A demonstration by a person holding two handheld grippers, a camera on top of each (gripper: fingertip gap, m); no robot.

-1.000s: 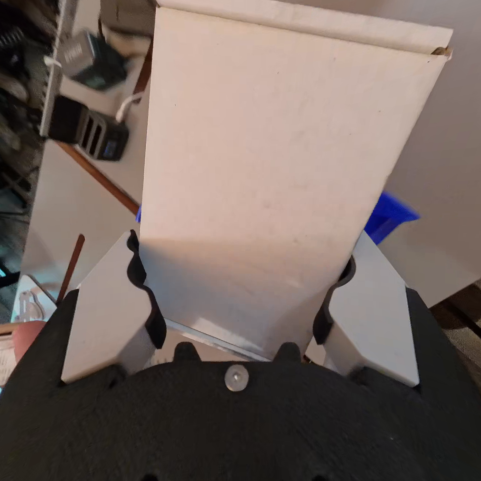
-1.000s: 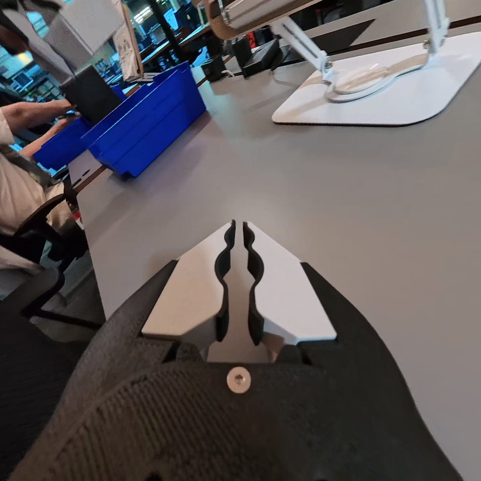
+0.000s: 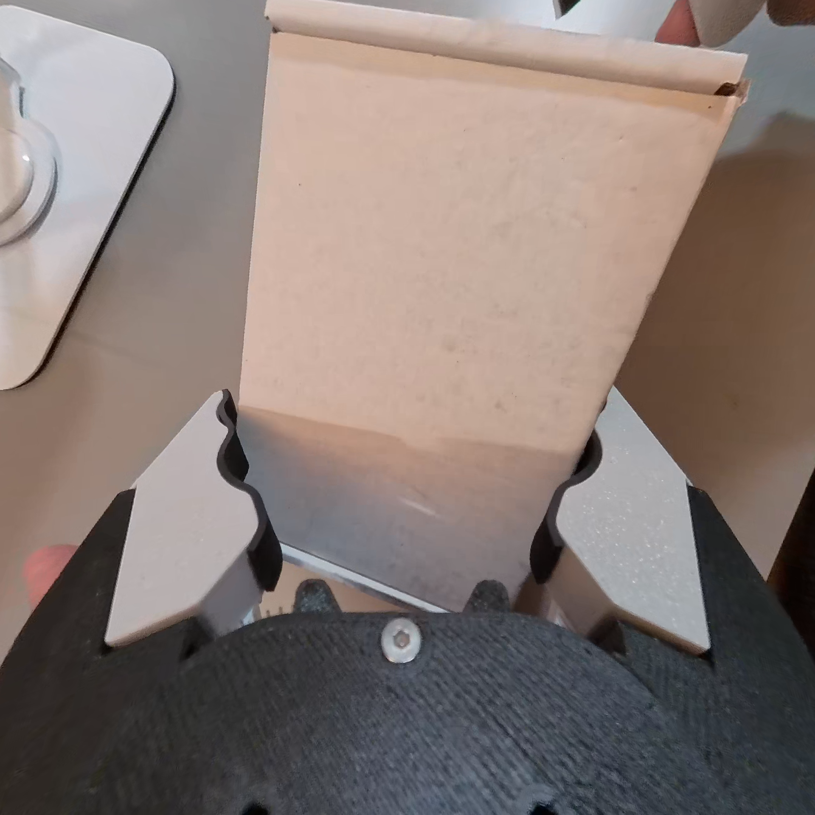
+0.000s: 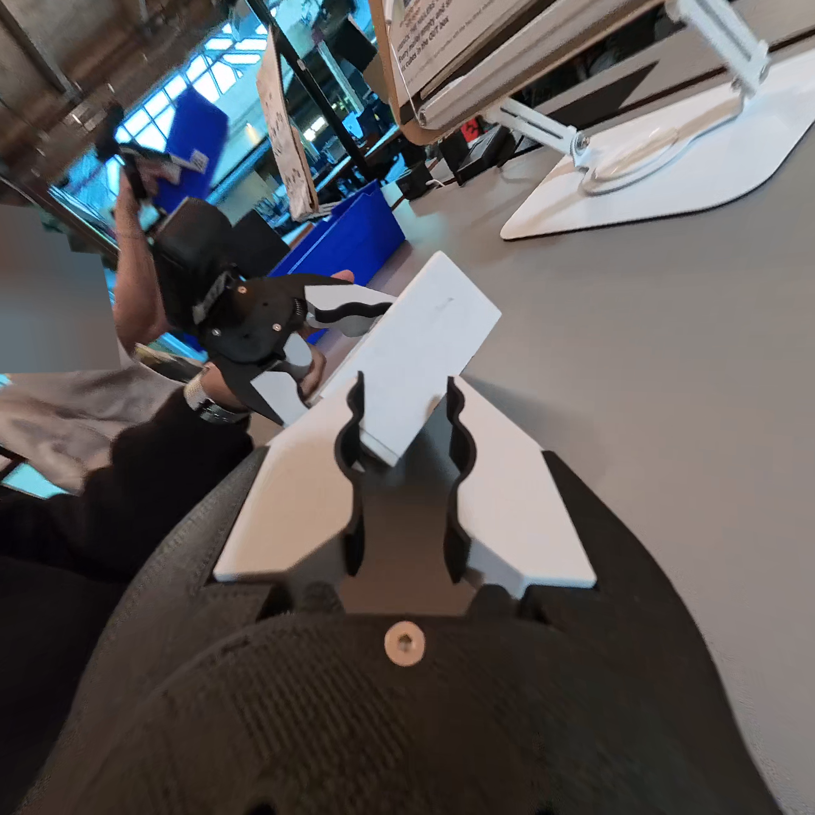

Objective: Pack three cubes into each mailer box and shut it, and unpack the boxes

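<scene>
A white stand base (image 4: 661,176) sits on the grey table (image 4: 661,353), a blue bin (image 4: 353,238) beyond.

Mailer box (image 3: 441,229) contents hidden — shut

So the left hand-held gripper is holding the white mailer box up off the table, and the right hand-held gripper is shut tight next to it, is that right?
Not quite. The right hand-held gripper is open, not shut: the right wrist view shows a clear gap between its fingers, with a corner of the white mailer box in front of it. The rest holds: the left hand-held gripper grips the box, lifted off the grey table.
</scene>
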